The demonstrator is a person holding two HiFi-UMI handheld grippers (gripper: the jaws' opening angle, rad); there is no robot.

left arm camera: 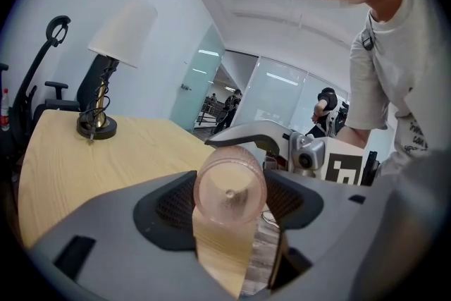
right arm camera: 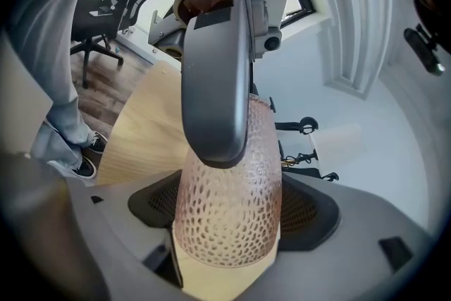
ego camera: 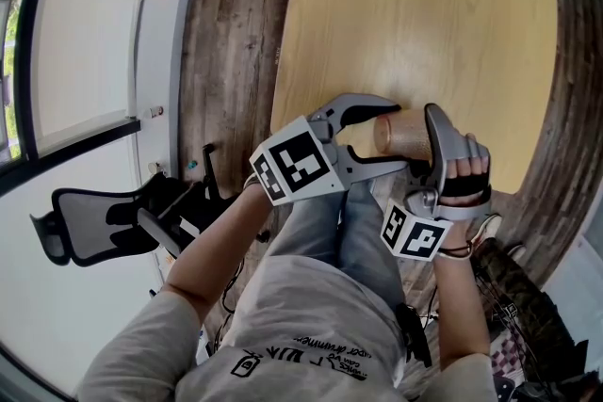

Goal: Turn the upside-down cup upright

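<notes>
**A:** In the head view, where is the cup?

**B:** The cup (ego camera: pixel 405 133) lies on its side over the near edge of the wooden table (ego camera: pixel 424 24). It is between the left gripper (ego camera: pixel 391 136) and the right gripper (ego camera: pixel 435 132).

**A:** And in the left gripper view?

**B:** Its jaws press the cup (left arm camera: pixel 230 187) from both sides, and one round end faces the camera. A lamp (left arm camera: pixel 116 39) stands at the far end of the table.

**A:** And the right gripper view?

**B:** Those jaws also clamp the cup (right arm camera: pixel 229 215) on its pink dotted wall. One jaw of the left gripper lies across it.
</notes>
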